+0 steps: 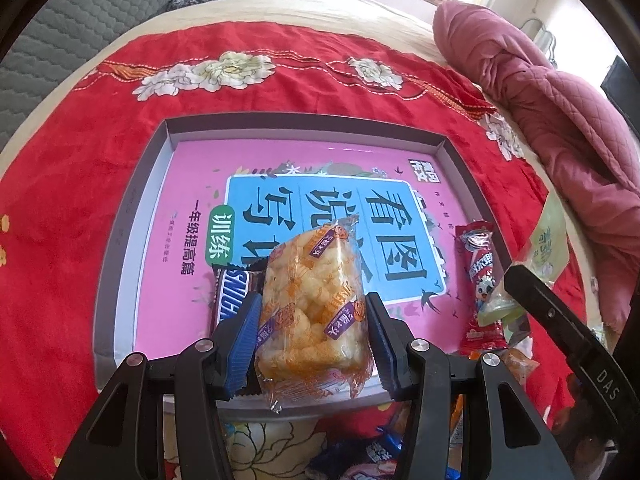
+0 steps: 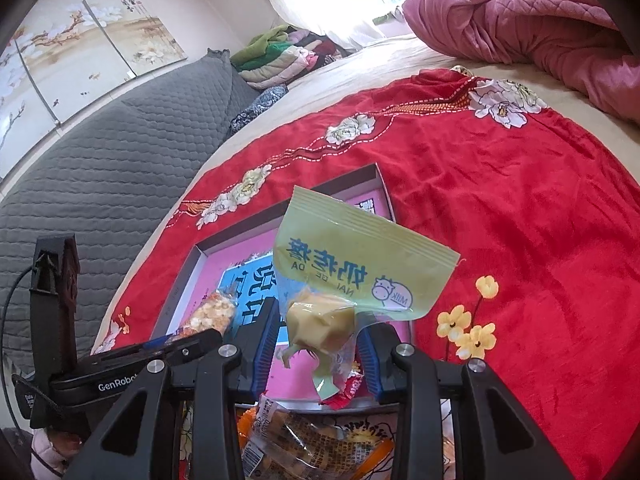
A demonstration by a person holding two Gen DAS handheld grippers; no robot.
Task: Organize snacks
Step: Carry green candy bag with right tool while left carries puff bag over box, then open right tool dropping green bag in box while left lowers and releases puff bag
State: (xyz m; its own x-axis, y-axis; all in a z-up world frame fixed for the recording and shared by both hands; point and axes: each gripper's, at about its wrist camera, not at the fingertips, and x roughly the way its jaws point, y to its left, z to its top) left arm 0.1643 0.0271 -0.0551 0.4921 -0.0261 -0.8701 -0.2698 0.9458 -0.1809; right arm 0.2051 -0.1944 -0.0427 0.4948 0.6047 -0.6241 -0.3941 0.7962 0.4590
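While the left gripper [image 1: 314, 334] clamps the puffed rice packet [image 1: 314, 308] over the tray's [image 1: 120, 236] near edge and the right gripper [image 2: 320, 350] pinches the green milk-candy packet [image 2: 360, 264] by its crinkly tail, either slick wrapper could slip and land on the red cloth [image 1: 60, 220].

black grippers [image 1: 314, 340], blue ribbed pads [image 1: 245, 330]
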